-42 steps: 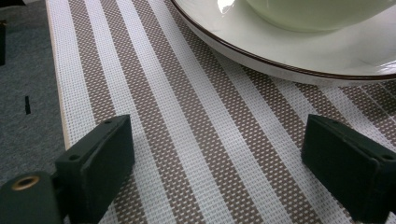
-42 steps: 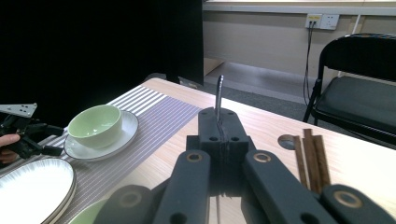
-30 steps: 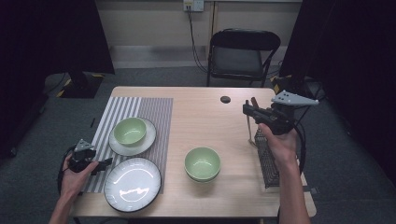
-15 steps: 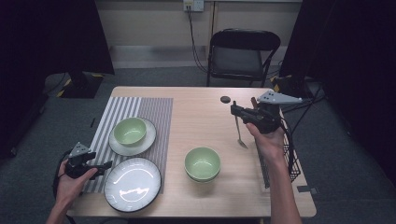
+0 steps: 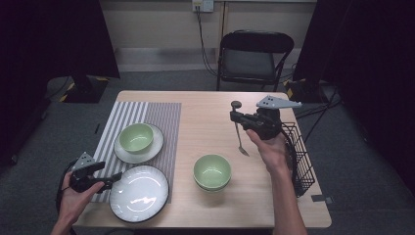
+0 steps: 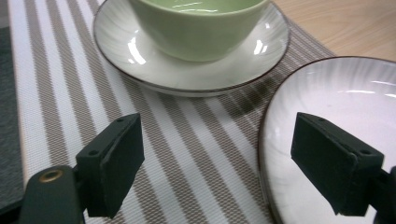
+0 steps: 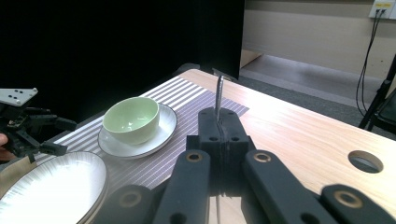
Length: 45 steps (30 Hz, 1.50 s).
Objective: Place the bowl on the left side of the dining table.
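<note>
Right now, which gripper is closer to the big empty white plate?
Left. The left gripper hovers at the plate's left rim; the right gripper holds a spoon far across the table.

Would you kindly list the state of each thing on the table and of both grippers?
Right gripper: shut on the spoon.
Spoon: held, hanging above the table.
Left gripper: open, holding nothing.
Green bowl: upright on small plate.
Second bowl: upright, empty.
Large plate: empty.
Wire basket: at table edge.
</note>
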{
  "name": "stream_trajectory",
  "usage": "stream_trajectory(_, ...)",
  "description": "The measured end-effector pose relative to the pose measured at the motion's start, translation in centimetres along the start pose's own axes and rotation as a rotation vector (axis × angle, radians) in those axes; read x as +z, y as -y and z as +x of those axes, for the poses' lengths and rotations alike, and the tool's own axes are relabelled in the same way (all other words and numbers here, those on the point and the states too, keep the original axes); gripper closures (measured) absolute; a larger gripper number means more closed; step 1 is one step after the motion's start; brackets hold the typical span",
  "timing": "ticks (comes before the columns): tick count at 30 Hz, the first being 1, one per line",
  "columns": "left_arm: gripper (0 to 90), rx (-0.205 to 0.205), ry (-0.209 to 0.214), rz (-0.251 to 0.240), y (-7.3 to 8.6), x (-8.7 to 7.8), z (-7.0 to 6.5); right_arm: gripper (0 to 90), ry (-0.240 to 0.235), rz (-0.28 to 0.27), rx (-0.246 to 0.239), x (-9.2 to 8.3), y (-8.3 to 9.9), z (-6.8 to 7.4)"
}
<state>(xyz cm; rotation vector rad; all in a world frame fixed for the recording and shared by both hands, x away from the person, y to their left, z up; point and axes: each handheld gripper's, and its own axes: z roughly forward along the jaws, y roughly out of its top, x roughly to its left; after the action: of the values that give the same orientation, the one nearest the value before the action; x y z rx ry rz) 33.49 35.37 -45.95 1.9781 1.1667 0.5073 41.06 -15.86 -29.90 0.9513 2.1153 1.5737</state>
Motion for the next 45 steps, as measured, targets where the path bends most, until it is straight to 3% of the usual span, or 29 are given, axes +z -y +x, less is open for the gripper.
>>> stream_trajectory(3,16.9,-0.003,0.026,-0.009,-0.1,0.3,-0.6,90.0,-0.009,0.006,0.002,0.6,0.1,0.2)
stream_trajectory(5,16.9,-0.028,0.070,-0.028,-0.3,0.4,-0.8,90.0,-0.018,0.009,0.001,1.0,0.1,0.4)
stream_trajectory(7,16.7,0.011,0.028,-0.023,-0.7,0.5,-1.2,90.0,-0.027,0.007,-0.004,1.3,0.0,0.8)
stream_trajectory(9,16.5,-0.009,0.065,-0.034,-1.0,0.8,-1.4,90.0,-0.040,0.007,-0.005,1.7,-0.1,1.1)
stream_trajectory(11,16.3,0.028,0.034,-0.028,-1.4,1.0,-1.9,90.0,-0.047,0.012,-0.015,2.1,-0.3,1.5)
stream_trajectory(13,16.3,0.011,0.076,-0.047,-1.9,1.3,-2.1,90.0,-0.058,0.012,-0.016,2.6,-0.3,1.8)
stream_trajectory(15,16.3,0.040,0.071,-0.040,-2.6,1.5,-2.5,90.0,-0.070,0.024,-0.023,3.2,-0.3,2.2)
stream_trajectory(17,16.3,0.031,0.086,-0.064,-3.2,1.7,-2.9,90.0,-0.081,0.035,-0.027,3.8,-0.3,2.7)
stream_trajectory(18,16.6,0.053,0.077,-0.072,-3.5,1.8,-3.1,90.0,-0.087,0.040,-0.032,4.1,-0.4,2.9)
stream_trajectory(21,16.7,0.065,0.097,-0.101,-4.1,2.2,-3.6,90.0,-0.105,0.042,-0.038,4.8,-0.3,3.6)
stream_trajectory(26,16.7,0.086,0.125,-0.095,-5.1,2.9,-4.6,90.0,-0.128,0.073,-0.057,6.0,-0.2,4.6)
stream_trajectory(35,16.7,0.101,0.159,-0.114,-6.7,3.9,-6.0,90.0,-0.170,0.080,-0.077,7.8,-0.7,6.3)
stream_trajectory(39,17.3,0.078,0.175,-0.131,-7.5,4.0,-6.3,90.0,-0.187,0.077,-0.077,8.2,-0.9,6.7)
stream_trajectory(45,19.3,0.112,0.180,-0.157,-9.0,3.9,-7.0,90.0,-0.206,0.075,-0.086,8.8,-1.4,7.5)
